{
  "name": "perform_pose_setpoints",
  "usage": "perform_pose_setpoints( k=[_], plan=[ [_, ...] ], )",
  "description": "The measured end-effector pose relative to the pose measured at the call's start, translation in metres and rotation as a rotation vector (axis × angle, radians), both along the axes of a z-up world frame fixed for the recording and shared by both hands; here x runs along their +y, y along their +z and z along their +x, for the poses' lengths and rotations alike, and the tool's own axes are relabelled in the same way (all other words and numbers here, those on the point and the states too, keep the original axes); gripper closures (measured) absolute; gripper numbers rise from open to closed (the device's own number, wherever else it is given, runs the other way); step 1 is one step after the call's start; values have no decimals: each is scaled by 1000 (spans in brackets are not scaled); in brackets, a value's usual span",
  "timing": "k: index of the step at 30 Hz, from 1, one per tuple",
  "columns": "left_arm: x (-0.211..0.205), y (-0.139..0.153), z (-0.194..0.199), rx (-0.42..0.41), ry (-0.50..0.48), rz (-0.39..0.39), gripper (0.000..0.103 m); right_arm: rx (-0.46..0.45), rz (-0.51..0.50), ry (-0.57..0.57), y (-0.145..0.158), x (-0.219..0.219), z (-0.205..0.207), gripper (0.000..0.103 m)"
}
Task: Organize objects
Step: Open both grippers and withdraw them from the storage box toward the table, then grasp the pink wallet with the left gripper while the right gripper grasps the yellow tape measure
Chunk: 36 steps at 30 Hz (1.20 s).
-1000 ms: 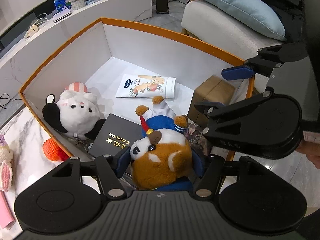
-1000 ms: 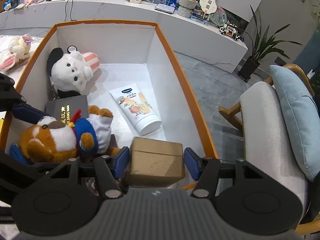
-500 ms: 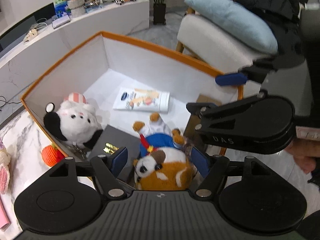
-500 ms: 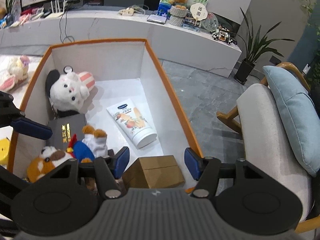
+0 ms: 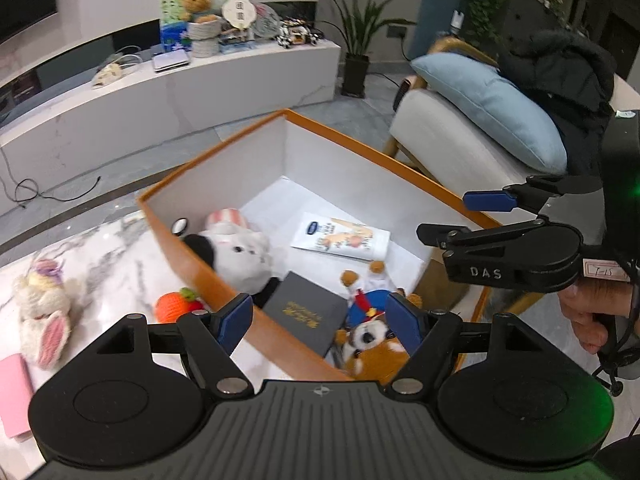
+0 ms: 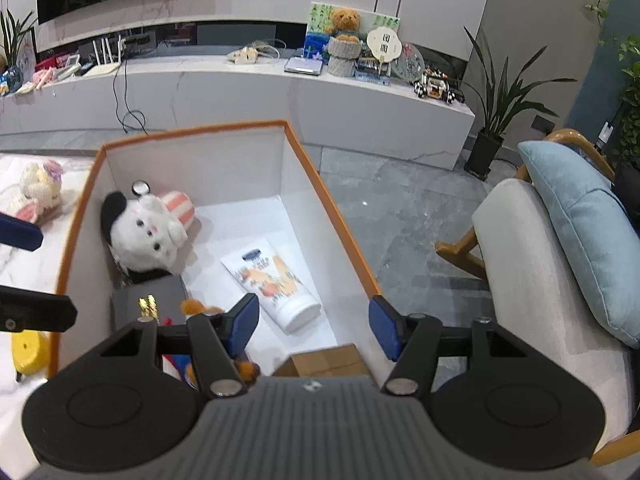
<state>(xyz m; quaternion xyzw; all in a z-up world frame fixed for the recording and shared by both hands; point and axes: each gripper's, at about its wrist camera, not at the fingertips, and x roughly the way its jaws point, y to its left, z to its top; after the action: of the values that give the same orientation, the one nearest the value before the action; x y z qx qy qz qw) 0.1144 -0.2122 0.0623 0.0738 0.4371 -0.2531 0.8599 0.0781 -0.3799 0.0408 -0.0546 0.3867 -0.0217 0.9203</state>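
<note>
Hovering over the near end of the orange-rimmed box [image 5: 224, 288], the left gripper [image 5: 320, 320] has its jaws opening with nothing pressed between them; the brown-and-white plush dog [image 5: 372, 348] lies below in the box's near corner, free of the pads. The right gripper [image 6: 312, 320] hangs over the box's right side, jaws apart and empty, with the cardboard carton [image 6: 328, 360] resting below it against the near wall.

Judging by this, the step in hand is the release: both items look set down inside, and the hands are free.

Further in, a dark booklet [image 5: 306, 312] leans beside the dog, a white plush [image 5: 240, 256] sits against the left wall, and a cream tube [image 5: 342, 236] lies on the floor towards the far corner.

Outside the box, on the marble table [image 5: 100, 248], remain an orange knitted toy [image 5: 174, 306] touching the box's left wall, a pale bunny plush [image 5: 40, 312] and a pink item [image 5: 14, 396] at the left edge. The next move probably calls for the left gripper to swing over the rim and down onto the orange toy, the nearest one.
</note>
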Motion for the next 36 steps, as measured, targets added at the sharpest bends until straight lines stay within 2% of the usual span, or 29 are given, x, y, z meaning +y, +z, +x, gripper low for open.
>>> perform_pose_setpoints(
  k=[8, 19, 26, 36],
  plan=[
    [36, 9, -14, -34, 28, -2, 17, -46, 22, 9, 17, 26, 5, 40],
    [102, -5, -32, -18, 93, 59, 16, -126, 71, 87, 43, 90, 12, 40],
    [144, -8, -38, -15, 134, 59, 16, -123, 52, 140, 42, 125, 15, 40],
    [187, -30, -35, 10, 169, 41, 16, -90, 1, 191, 33, 158, 23, 40]
  ],
)
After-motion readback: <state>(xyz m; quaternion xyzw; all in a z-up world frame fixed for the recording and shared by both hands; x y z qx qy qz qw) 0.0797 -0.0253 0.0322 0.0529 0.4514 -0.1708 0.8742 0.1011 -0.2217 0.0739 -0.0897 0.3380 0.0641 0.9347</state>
